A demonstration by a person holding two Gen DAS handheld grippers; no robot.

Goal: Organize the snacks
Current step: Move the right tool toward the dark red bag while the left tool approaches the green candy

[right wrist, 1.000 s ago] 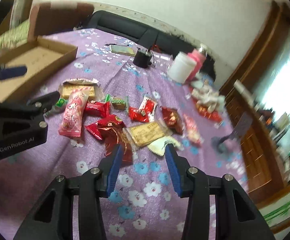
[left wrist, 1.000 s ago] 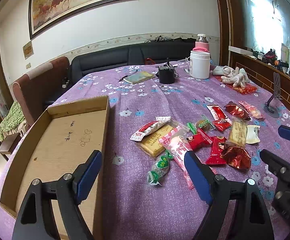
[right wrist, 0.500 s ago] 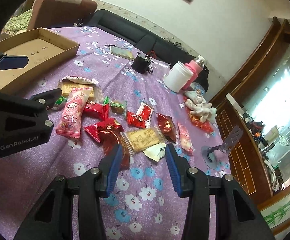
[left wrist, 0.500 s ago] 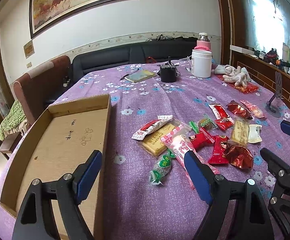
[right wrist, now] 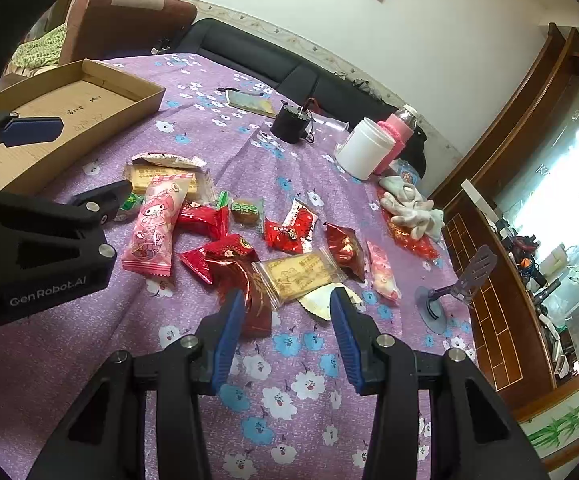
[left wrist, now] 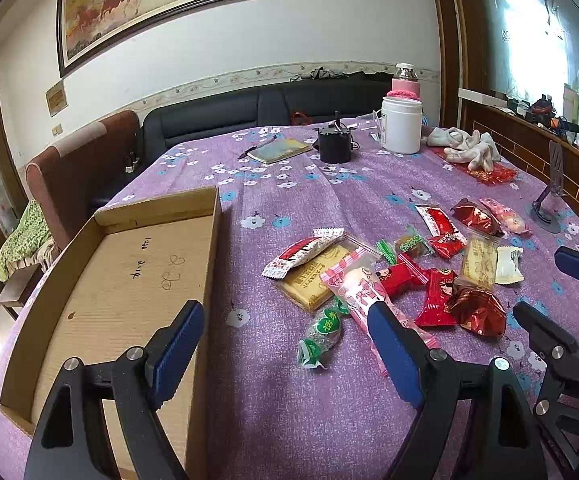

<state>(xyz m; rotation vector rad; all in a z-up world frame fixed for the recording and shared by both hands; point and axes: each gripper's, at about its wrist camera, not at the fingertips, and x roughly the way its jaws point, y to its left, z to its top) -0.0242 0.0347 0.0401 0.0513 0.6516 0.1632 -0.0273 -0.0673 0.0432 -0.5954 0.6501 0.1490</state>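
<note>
Snacks heaped mid-table on purple cloth, right of empty cardboard box. Left gripper gaping wide, gripping nothing; right gripper part-open over near wrappers, likewise empty.

- The left gripper sits at the bottom, jaws wide apart and holding nothing.
- A shallow brown cardboard box lies at the left.
- Shiny wrapped snacks lie scattered at the middle right.

A purple flowered tablecloth is covering the table, carrying a cardboard tray near its left edge, scattered snacks mid-table and a white jar toward the far edge.
</note>
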